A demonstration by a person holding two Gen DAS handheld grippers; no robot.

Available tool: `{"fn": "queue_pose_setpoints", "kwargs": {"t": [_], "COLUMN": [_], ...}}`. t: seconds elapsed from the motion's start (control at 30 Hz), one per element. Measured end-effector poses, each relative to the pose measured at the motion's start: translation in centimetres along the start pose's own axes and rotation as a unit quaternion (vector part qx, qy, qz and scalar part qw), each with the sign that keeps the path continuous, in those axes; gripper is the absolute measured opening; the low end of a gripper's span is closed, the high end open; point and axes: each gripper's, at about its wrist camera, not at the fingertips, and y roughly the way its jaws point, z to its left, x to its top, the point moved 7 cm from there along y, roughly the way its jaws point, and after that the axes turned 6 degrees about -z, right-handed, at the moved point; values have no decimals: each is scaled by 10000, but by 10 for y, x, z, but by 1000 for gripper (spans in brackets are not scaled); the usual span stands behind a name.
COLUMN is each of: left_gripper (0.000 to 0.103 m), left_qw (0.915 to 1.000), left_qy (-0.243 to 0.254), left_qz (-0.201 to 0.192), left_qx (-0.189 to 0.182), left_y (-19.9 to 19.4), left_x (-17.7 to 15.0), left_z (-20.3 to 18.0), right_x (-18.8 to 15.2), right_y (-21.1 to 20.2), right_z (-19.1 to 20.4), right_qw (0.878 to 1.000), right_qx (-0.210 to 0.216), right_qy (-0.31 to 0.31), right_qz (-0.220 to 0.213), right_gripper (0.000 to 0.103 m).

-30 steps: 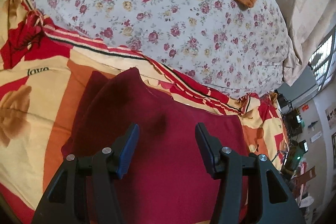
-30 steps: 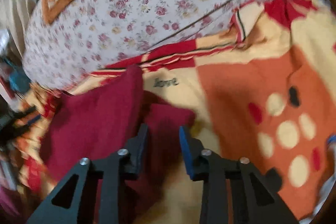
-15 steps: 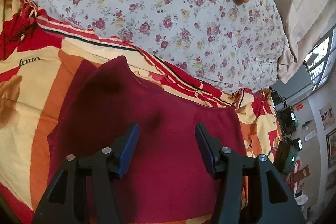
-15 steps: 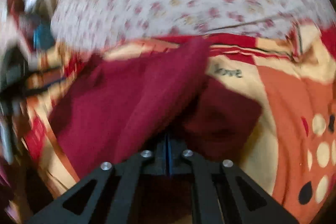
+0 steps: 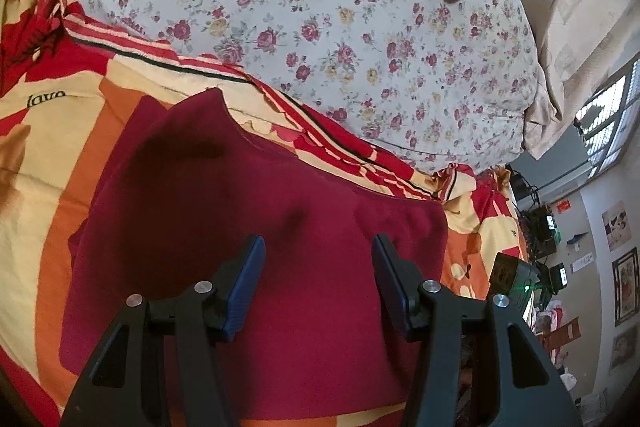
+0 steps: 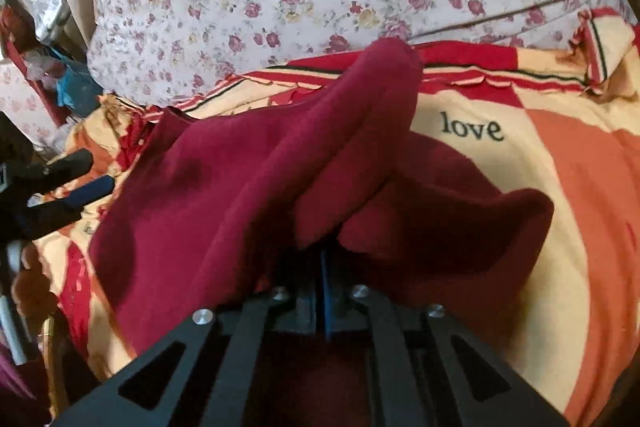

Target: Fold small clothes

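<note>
Across the bed's patterned blanket (image 5: 60, 155) lies our maroon garment (image 5: 248, 227), soft, light and limp. Our right gripper (image 6: 322, 259) has its fingers pressed together, pinching a bunched edge; our left gripper (image 5: 318, 275) hovers over the cloth, fingers spread, near the far hem we judge best to take.

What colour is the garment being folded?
Dark red, plain with no print; the garment shows best in the left wrist view.

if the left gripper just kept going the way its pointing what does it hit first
Most likely the dark red garment: it fills the view between and just beyond the open jaws of the left gripper, lying flat on the patterned blanket. How near it is cannot be told.
</note>
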Motion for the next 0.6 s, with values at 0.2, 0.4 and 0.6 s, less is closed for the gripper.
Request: {"fn": "queue_pose_setpoints", "kwargs": {"t": [0.2,0.4,0.6], "left_gripper": [34,34,34], "left_qw": [10000,9998,9999], "left_qy": [27,-181,-31], "left_qz": [-52,-33,-86], "left_qx": [12,16,100], "left_y": [-9,-10,-17], "left_x": [0,-4,-3], "left_z": [4,13,12], "right_x": [-2,2,12], "right_y": [-59,-72,-27], "right_z": [-43,-72,-36], "right_qw": [9953,9878,9844], "right_qx": [335,248,808], "right_qy": [877,1470,1529], "right_qz": [-234,-444,-320], "right_gripper": [48,54,54]}}
